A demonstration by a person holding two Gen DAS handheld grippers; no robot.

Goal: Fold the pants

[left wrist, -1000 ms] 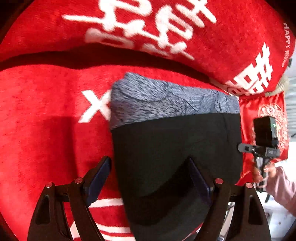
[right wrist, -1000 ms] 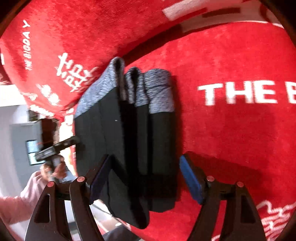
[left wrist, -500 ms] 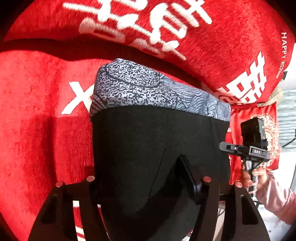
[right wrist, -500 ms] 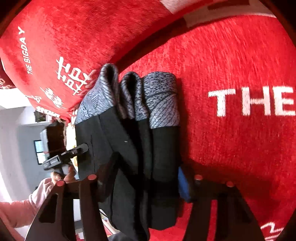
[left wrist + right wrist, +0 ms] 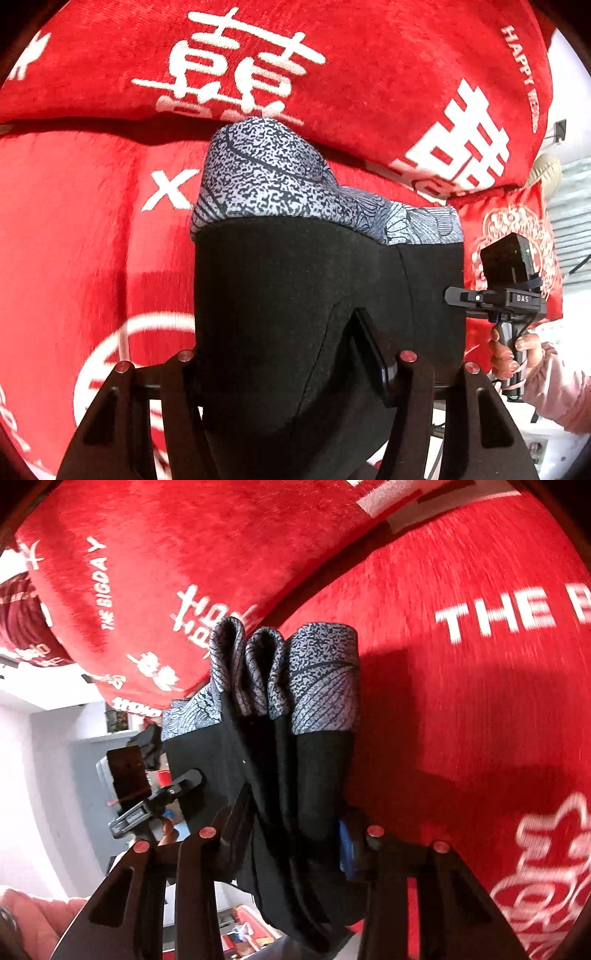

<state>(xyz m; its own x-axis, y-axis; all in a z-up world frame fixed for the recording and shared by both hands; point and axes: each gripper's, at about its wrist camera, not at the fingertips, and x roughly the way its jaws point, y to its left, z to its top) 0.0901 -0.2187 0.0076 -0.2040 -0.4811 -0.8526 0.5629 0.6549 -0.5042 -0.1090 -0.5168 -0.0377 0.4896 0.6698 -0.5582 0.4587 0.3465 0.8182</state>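
The folded pants point(image 5: 295, 295) are black with a grey patterned band at the far end. In the right wrist view the pants point(image 5: 295, 760) show as several stacked layers. My left gripper point(image 5: 291, 354) is shut on the near edge of the bundle; its left finger is hidden under the cloth. My right gripper point(image 5: 291, 830) is shut on the bundle's other side, with a blue pad point(image 5: 345, 845) pressed to it. The bundle is lifted above the red sofa seat point(image 5: 74, 240). Each view shows the other gripper point(image 5: 513, 291) at the pants' far side.
A red sofa back cushion point(image 5: 332, 66) with white characters rises behind the pants. A small red embroidered pillow point(image 5: 517, 229) sits at the right end. The seat point(image 5: 480, 701) carries white lettering. Room floor and white walls point(image 5: 44, 757) lie beyond the sofa edge.
Both grippers have closed on the pants and lifted the bundle off the seat. The grey band end has risen and tilted up.
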